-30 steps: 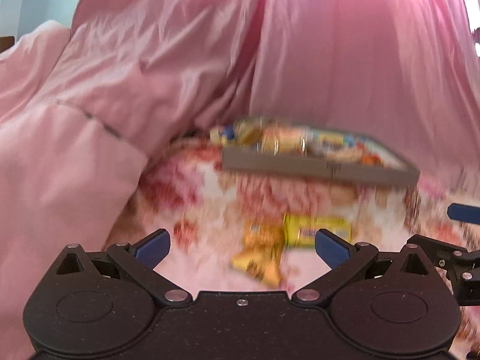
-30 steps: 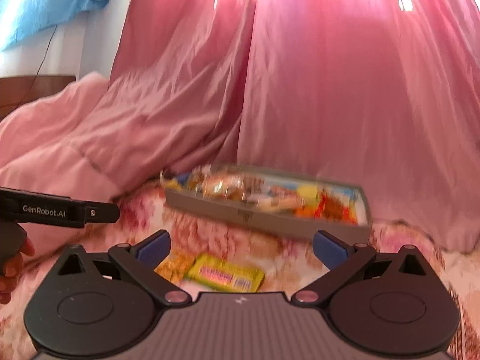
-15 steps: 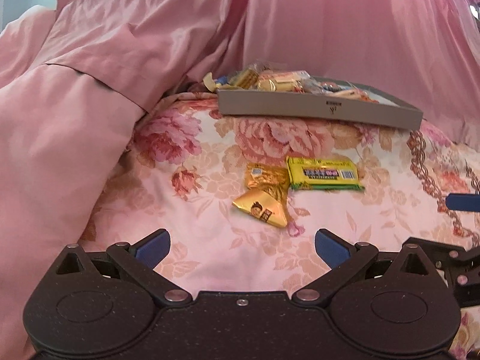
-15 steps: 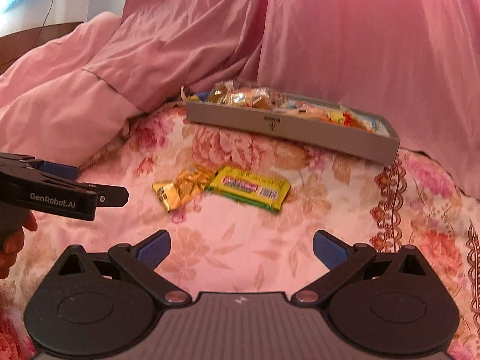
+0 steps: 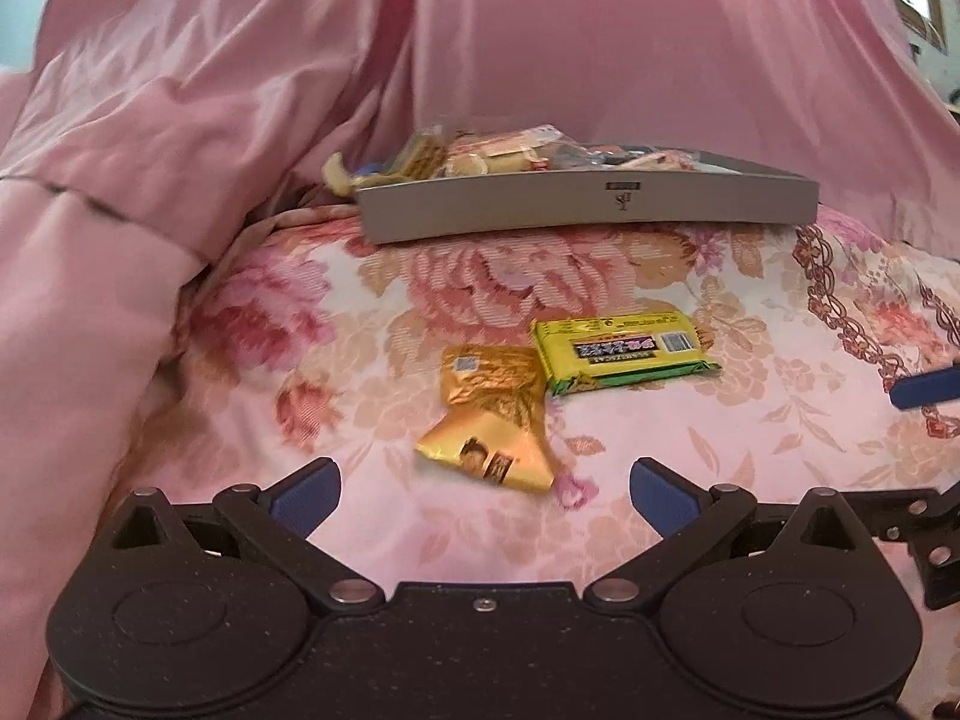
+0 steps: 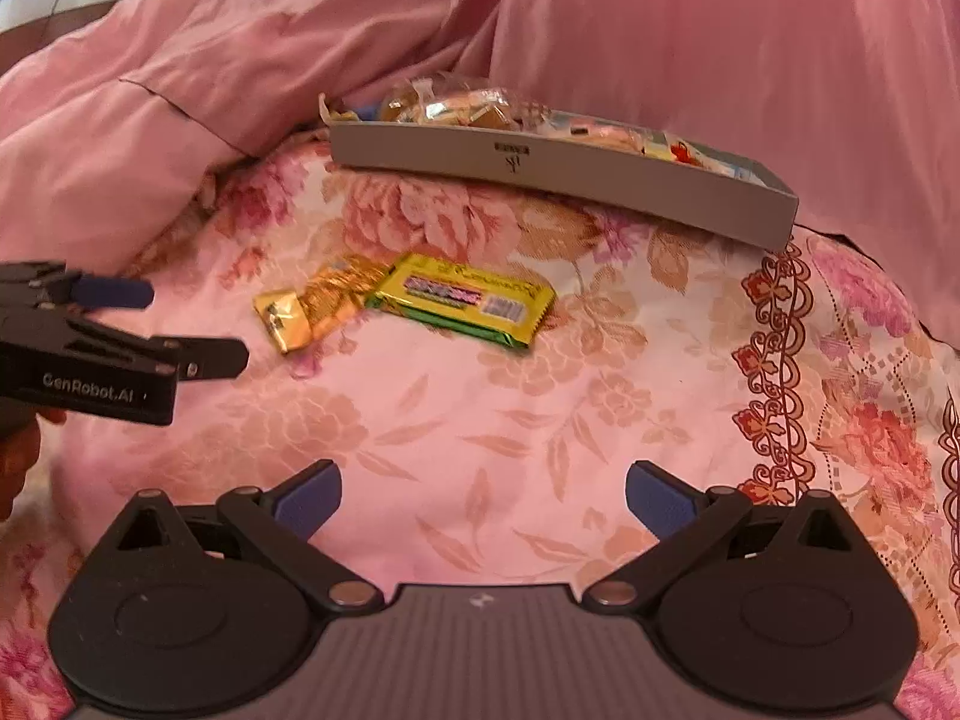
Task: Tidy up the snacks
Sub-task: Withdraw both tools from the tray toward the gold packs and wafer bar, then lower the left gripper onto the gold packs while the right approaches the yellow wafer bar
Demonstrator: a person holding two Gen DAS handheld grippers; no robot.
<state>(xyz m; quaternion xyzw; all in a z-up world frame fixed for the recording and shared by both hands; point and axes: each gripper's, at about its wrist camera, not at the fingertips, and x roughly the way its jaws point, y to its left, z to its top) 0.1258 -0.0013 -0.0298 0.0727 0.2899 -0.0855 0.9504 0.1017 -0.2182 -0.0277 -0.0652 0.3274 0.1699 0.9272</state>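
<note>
Left wrist view is showing the left gripper closing in on the gold packet, jaws wide apart and holding nothing. Beside it the right gripper is also dropping lower over the bed, equally spread and bare, so the yellow bar and packet are both still waiting outside the tray.

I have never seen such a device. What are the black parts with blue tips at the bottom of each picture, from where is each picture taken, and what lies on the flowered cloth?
There is no robot arm here. A person holds one hand tool in each hand; each tool is a gripper with two fingers, and a wide-angle camera on it looks forward along them.

One picture comes from the left gripper, the other from the right gripper. The blue tips are finger pads. Both grippers are open and hold nothing.

On the flowered bedspread lie two loose snacks: a gold packet and, touching it, a yellow-green packet. Behind them stands a shallow grey box with more snacks inside. Pink fabric hangs behind it.

In the right camera's picture, the left tool enters from the left edge.
</note>
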